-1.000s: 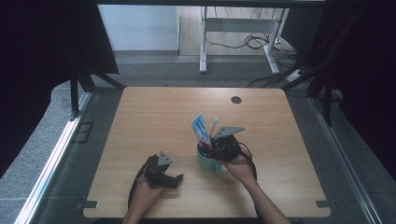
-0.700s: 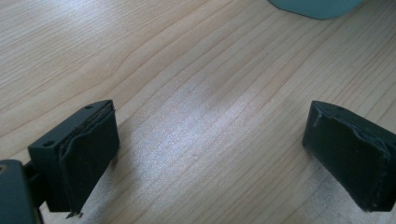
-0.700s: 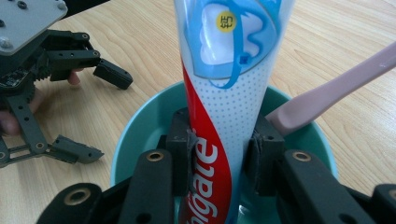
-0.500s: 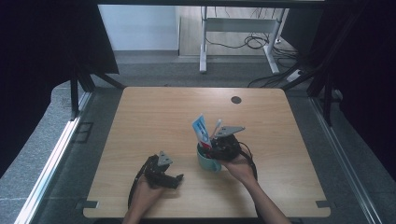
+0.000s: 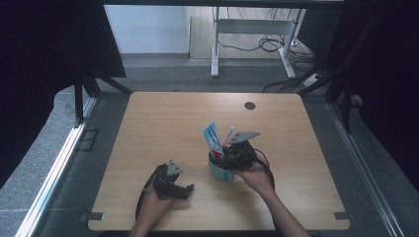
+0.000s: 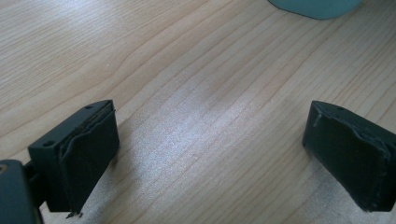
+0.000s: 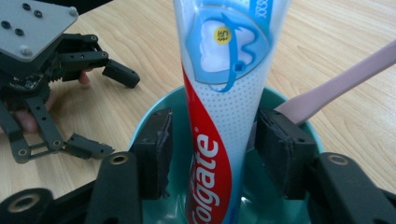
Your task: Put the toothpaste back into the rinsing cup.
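Left tongs (image 5: 184, 189): jaws wide apart, empty, resting on light wooden table (image 5: 163, 118), idle.

Right tongs (image 7: 212, 140): jaws inside teal round cup (image 5: 220, 172), flanking white-red-blue toothpaste tube (image 7: 219, 107), not visibly clamped. Tube axis near-upright, 12 o'clock from tongs. Pink toothbrush handle (image 7: 336, 86) leans toward 2 o'clock.

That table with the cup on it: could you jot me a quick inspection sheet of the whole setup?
Surface: wooden table, a dark round spot near its far edge.
Job's things: teal cup holding a toothpaste tube and a pink toothbrush.
Clutter: nothing seen.
Grippers: right gripper jaws flank the tube inside the cup, small gaps showing; left gripper open over bare wood.
Cables: floor cables beyond the table.
Surroundings: grey floor, white desk frame behind.
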Action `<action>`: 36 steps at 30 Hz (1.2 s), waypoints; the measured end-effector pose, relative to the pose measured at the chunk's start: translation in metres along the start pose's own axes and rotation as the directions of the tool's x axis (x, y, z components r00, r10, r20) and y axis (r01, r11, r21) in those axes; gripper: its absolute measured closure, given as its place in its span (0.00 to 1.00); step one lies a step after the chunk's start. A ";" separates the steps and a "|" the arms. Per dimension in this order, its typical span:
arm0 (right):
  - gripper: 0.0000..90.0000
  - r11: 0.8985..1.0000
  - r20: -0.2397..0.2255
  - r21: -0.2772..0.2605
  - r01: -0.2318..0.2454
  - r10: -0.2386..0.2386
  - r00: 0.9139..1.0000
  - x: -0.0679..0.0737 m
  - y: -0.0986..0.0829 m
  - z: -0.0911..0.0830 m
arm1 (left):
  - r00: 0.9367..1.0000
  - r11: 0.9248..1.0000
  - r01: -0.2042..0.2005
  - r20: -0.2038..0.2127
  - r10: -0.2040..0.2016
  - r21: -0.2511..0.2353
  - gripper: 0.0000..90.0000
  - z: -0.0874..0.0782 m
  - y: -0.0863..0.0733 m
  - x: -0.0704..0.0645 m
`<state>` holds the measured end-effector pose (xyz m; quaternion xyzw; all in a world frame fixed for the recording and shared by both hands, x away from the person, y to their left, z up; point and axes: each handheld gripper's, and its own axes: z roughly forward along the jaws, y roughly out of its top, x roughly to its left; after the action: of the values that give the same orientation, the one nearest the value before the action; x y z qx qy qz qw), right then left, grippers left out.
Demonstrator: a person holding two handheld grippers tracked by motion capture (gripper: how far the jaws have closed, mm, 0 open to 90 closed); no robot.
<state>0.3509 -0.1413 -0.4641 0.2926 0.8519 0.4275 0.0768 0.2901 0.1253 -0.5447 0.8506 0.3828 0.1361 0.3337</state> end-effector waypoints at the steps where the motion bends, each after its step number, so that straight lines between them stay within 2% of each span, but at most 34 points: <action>1: 0.50 1.000 0.000 0.005 0.002 -0.002 1.000 0.000 0.000 0.000 | 1.000 1.000 0.000 0.000 0.000 0.000 0.04 0.000 0.000 0.000; 8: 0.44 1.000 0.011 0.010 0.018 -0.018 1.000 0.004 0.002 -0.002 | 1.000 1.000 0.000 0.000 0.000 0.000 0.04 0.000 0.000 0.000; 13: 0.41 1.000 0.003 -0.001 0.026 -0.026 1.000 0.006 0.004 -0.007 | 1.000 1.000 0.000 0.000 0.000 0.001 0.04 0.000 0.000 0.000; 17: 0.36 1.000 0.005 -0.004 0.028 -0.028 1.000 0.006 0.005 -0.010 | 1.000 1.000 0.000 0.000 0.000 0.001 0.04 0.000 0.000 0.000; 25: 0.25 1.000 0.003 0.020 0.013 -0.013 1.000 0.005 0.003 -0.017 | 1.000 1.000 0.001 0.000 -0.001 0.000 0.04 0.000 0.000 0.000; 36: 0.15 0.997 0.001 0.050 0.051 -0.051 0.999 0.015 0.003 -0.027 | 1.000 1.000 0.002 0.000 -0.002 0.002 0.04 0.000 0.000 0.000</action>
<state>0.3300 -0.1494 -0.4432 0.2730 0.8695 0.4035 0.0813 0.2898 0.1252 -0.5445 0.8506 0.3838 0.1356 0.3328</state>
